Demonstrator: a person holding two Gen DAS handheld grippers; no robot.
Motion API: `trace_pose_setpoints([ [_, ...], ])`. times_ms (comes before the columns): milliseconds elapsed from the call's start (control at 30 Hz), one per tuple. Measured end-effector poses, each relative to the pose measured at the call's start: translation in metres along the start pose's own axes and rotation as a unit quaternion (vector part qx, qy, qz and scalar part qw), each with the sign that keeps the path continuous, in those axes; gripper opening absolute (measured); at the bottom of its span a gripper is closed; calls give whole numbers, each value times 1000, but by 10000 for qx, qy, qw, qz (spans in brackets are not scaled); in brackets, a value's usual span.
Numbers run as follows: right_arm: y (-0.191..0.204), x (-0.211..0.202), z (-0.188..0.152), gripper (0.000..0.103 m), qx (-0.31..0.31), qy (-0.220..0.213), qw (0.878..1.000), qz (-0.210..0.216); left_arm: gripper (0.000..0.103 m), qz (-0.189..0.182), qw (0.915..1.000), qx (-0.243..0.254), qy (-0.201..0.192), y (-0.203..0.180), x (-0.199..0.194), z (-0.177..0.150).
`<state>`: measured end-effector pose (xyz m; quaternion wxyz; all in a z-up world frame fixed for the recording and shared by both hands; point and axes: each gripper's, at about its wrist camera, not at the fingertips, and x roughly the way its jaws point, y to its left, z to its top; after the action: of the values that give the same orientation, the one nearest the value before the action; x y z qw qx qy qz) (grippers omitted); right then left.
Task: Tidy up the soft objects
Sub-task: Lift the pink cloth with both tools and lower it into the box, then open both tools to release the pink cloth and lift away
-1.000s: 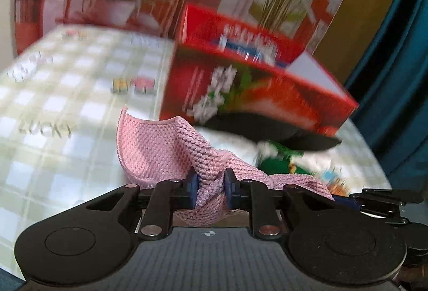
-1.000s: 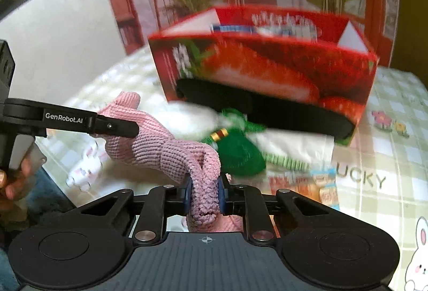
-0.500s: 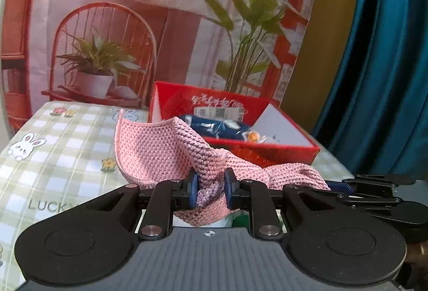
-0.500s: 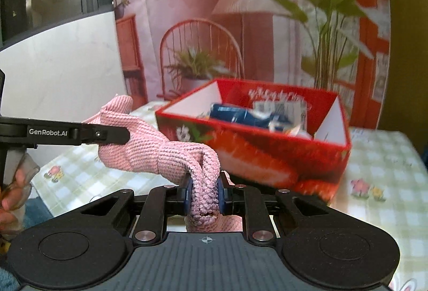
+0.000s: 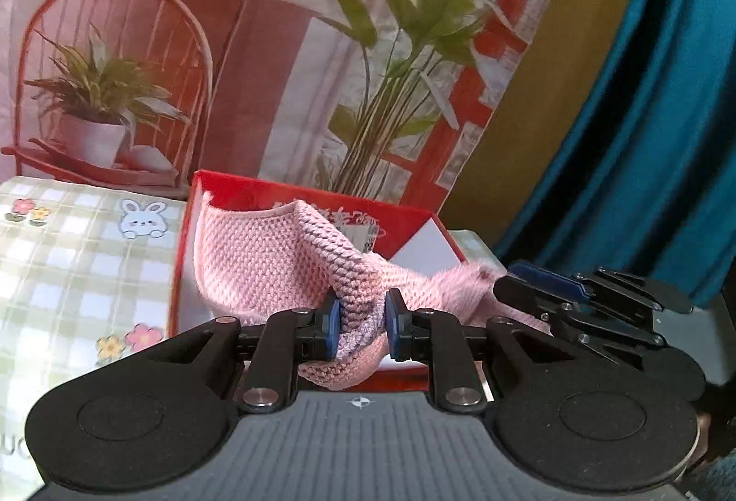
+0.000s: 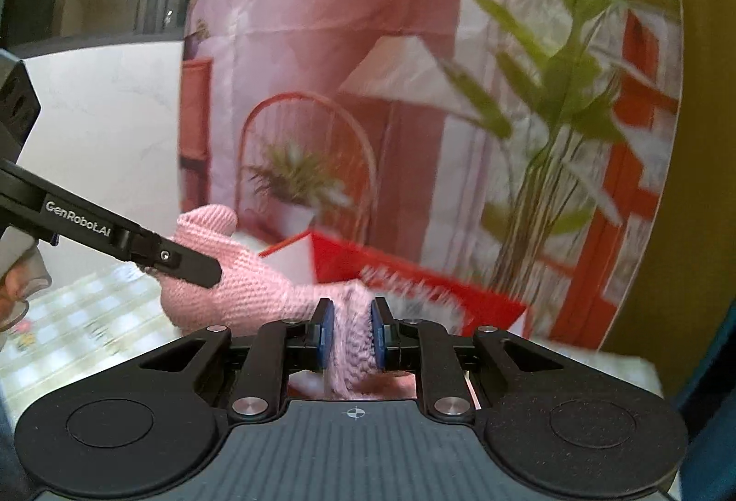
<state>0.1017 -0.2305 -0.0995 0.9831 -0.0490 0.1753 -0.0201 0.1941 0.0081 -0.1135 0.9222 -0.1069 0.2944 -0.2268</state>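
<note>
Left claw and right claw each pinch the pink cloth, held stretched between them above the red box.

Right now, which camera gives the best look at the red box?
The left wrist view: the red box is sharp, its open top and white flap visible behind the pink knitted cloth. The right wrist view shows it blurred and lower, partly behind the cloth.

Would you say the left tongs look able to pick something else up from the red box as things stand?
Probably not: the left tongs are shut on the pink knitted cloth, shared with the right tongs. The red box itself lies open just ahead.
</note>
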Motion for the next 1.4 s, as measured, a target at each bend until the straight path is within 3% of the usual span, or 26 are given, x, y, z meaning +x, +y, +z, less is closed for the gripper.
trace_pose_setpoints([
  [133, -17, 27, 5, 15, 298, 70, 9995, 18, 21, 135, 9990, -31, 418, 4, 34, 5],
  [267, -22, 58, -9, 10, 297, 551, 9980, 35, 21, 425, 9964, -58, 731, 12, 61, -4],
  [600, -47, 66, -36, 11, 905, 1277, 9876, 123, 21, 818, 9904, 286, 1074, 22, 91, -3],
  [733, -61, 73, -39, 11, 1287, 1575, 9791, 90, 21, 1100, 9847, 315, 1313, 29, 104, -4],
  [933, -65, 96, -38, 10, 1451, 2041, 9680, 142, 22, 1237, 9808, 541, 1409, 30, 115, -2],
  [1167, -60, 134, -42, 7, 1446, 2860, 9470, 234, 24, 1263, 9761, 683, 1633, 34, 125, 0],
  [1400, -68, 152, -49, 7, 1906, 3247, 9261, 232, 25, 1240, 9731, 620, 1840, 42, 133, 0],
])
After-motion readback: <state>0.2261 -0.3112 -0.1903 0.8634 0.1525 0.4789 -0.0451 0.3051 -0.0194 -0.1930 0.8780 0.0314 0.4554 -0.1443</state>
